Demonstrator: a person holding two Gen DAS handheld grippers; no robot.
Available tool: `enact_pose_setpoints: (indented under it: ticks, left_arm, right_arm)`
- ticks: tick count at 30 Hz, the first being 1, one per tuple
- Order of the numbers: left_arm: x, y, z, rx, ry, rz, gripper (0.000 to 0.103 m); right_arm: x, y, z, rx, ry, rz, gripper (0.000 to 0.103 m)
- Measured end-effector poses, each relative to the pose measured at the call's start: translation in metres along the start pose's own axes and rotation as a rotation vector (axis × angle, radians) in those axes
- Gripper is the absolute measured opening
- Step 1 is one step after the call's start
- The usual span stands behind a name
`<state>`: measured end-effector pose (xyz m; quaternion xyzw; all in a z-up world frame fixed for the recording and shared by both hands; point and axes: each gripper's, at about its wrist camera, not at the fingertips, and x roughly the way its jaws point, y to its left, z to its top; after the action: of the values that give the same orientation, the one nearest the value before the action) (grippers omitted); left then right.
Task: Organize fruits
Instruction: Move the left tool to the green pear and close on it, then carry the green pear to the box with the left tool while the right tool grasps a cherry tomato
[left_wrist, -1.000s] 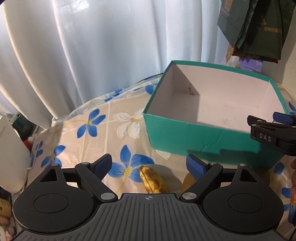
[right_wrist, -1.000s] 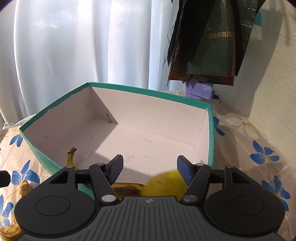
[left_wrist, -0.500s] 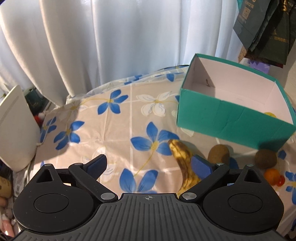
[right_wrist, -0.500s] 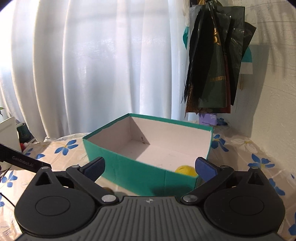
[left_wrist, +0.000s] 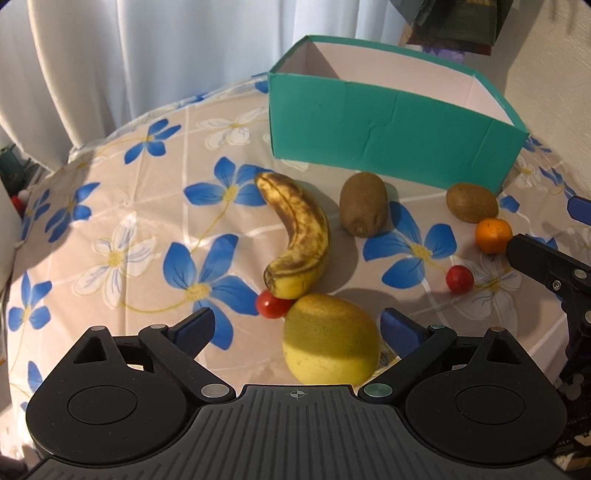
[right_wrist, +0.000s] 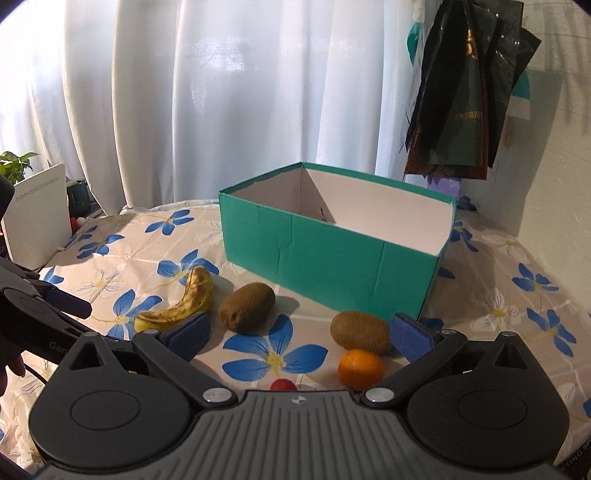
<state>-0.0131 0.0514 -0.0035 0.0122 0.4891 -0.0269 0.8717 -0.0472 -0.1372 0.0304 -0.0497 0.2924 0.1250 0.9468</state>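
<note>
Left wrist view: left gripper (left_wrist: 295, 326) is hovering with fingers spread but closing slightly around a lemon (left_wrist: 330, 339), not pressing it; a banana (left_wrist: 297, 238), two kiwis (left_wrist: 364, 208), an orange (left_wrist: 493, 235) and cherry tomatoes (left_wrist: 459, 278) are lying on the table (left_wrist: 110, 206) before the green box (left_wrist: 388, 136). Right wrist view: right gripper (right_wrist: 301, 334) is sitting with fingers spread wide, gripping nothing, above the orange (right_wrist: 360, 369) and kiwis (right_wrist: 246, 306).

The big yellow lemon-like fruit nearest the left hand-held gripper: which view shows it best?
The left wrist view. There the round yellow fruit fills the space just ahead of the open left hand-held gripper, fully visible beside a small red tomato. The right wrist view does not show it at all.
</note>
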Motion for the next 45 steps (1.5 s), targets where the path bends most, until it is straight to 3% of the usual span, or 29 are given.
enact_pose_setpoints:
  ticks: [8,13,25,32,40,45]
  left_arm:
    - [0.020,-0.002,-0.004,-0.057,0.091,-0.080,0.085]
    - [0.035,-0.005,-0.002,-0.075,0.144,-0.078,0.071]
    - [0.032,-0.011,-0.005,-0.046,0.134,-0.075,0.070]
    - [0.016,-0.013,-0.005,-0.025,0.098,-0.083,0.070]
    - [-0.001,-0.006,-0.004,-0.021,0.062,-0.063,0.070]
    - [-0.006,-0.002,0.003,-0.027,0.045,-0.044,0.070]
  right_arm:
    - [0.000,-0.007,-0.018,0.040,0.064,-0.033,0.098]
    - [0.004,-0.011,-0.023,0.065,0.088,-0.033,0.098]
    - [0.020,-0.024,-0.029,0.100,0.169,-0.048,0.084]
    - [0.037,-0.018,-0.028,0.069,0.207,0.006,0.056]
    - [0.066,0.002,-0.029,0.018,0.252,0.059,0.044]
    - [0.072,0.003,-0.030,0.021,0.274,0.068,0.031]
